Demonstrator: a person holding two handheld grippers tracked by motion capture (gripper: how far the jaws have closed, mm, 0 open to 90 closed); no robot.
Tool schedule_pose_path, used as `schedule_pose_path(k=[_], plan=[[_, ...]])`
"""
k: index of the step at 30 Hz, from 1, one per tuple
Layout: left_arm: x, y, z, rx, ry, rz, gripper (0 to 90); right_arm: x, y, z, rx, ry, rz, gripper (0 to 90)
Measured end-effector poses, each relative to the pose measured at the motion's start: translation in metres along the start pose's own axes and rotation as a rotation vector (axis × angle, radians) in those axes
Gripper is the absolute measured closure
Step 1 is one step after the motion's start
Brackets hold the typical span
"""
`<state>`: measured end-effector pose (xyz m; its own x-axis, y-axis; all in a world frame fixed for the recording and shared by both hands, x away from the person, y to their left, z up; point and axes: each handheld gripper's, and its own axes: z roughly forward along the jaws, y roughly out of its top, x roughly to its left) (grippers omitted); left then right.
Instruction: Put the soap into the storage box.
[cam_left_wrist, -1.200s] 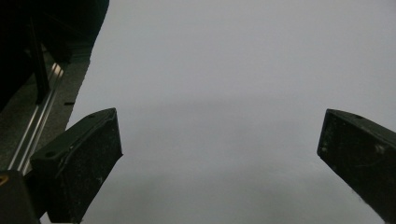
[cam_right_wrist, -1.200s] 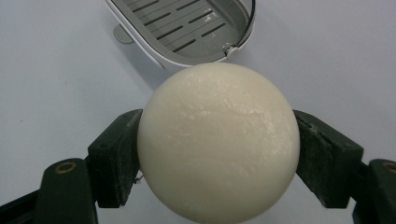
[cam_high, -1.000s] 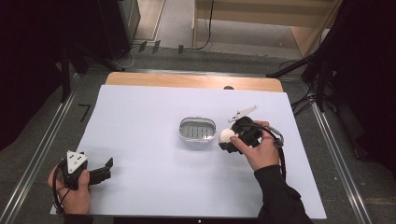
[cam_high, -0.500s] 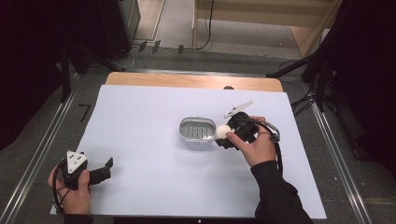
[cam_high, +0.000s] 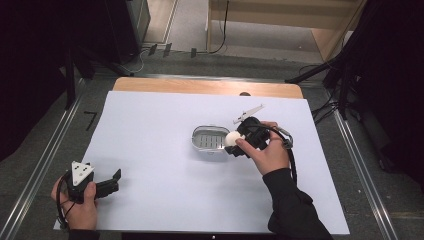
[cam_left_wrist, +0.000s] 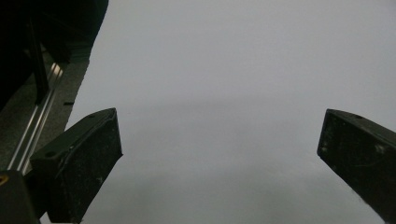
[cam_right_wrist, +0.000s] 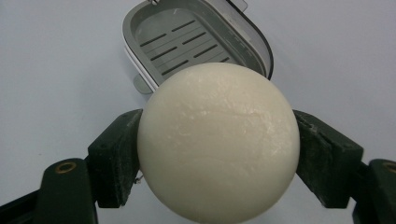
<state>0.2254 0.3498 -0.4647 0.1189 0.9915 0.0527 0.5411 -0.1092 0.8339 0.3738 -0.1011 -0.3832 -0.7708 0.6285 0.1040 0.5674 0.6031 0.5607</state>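
Near the table's (cam_high: 150, 125) front left corner, your left gripper (cam_high: 111, 183) rests low over the white sheet, its jaws spread wide apart with nothing between them; it looks parked out of the way. Toward the table's middle sits the small grey oval plastic dish with a slotted floor (cam_high: 209, 141), holding nothing yet. At its right rim, your right gripper (cam_right_wrist: 217, 140) has its jaws clamped on the smooth cream-white ball (cam_right_wrist: 218, 142), poised, I judge, for dropping into that dish.
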Motion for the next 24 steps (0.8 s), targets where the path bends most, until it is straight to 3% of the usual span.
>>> schedule_pose_path(k=[24], plan=[[0.0,0.0,0.0,-0.001,0.0,-0.003,0.2,0.008,0.022,0.024,0.007,0.05,-0.015,23.5]])
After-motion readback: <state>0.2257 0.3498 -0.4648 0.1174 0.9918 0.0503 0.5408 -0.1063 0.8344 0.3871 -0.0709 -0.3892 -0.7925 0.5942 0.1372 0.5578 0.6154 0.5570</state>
